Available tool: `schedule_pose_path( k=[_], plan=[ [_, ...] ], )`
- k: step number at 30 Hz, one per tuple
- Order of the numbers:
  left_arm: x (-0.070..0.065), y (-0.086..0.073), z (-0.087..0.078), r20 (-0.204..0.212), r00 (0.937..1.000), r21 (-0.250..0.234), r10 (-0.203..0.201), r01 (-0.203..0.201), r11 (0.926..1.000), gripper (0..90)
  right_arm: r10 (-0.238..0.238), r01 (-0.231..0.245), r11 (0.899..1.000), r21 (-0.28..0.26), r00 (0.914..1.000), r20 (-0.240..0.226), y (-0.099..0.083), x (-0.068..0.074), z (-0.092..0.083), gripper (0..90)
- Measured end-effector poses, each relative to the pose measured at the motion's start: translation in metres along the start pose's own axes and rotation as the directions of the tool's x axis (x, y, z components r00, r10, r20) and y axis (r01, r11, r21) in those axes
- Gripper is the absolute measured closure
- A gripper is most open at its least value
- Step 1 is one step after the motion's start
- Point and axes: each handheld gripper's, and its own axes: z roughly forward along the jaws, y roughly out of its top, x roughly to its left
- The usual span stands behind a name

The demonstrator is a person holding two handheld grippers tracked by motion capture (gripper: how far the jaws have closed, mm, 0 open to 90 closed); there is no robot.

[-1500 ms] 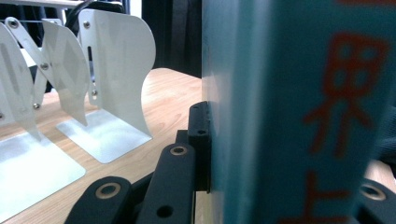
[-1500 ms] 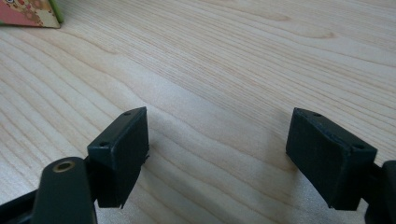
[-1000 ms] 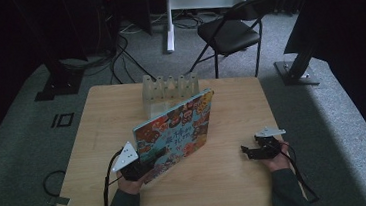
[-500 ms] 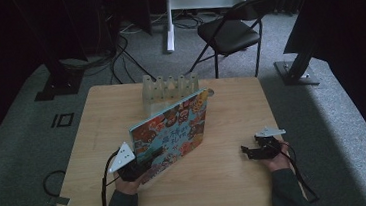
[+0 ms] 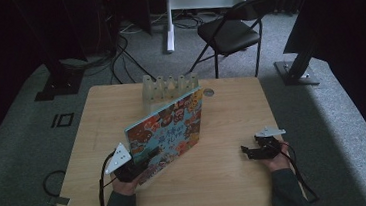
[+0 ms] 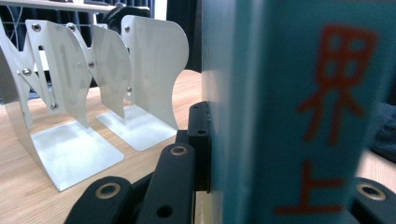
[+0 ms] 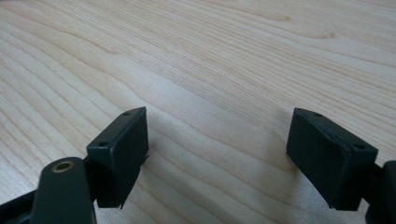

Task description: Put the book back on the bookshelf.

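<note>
On the table (image 5: 238,188) – one book (image 5: 170,126), two grippers, and behind the book a row of bookends (image 5: 169,86), roughly five.

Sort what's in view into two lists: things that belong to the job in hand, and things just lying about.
In the job:
- picture book, clamped at its lower corner and tilted up off the table
- left gripper, shut on the book
- row of metal bookends at the far edge

Lying about:
- right gripper, open, resting on the wooden table
- folding chair beyond the table

Black screw-studded jaws, grey triangular plates, trailing cables, dark sleeves.
</note>
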Motion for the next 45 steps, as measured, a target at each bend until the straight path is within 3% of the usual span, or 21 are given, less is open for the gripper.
schedule_pose_path(
  k=[45],
  plan=[
    [0.010, -0.003, -0.014, -0.067, 0.9973, -0.017, -0.029, 0.028, 0.9995, 81.0, 0.001, -0.001, 1.000, 0.001, 1.0000, -0.001, 0.000, 0.000, 0.000, 20.4]
  ],
)
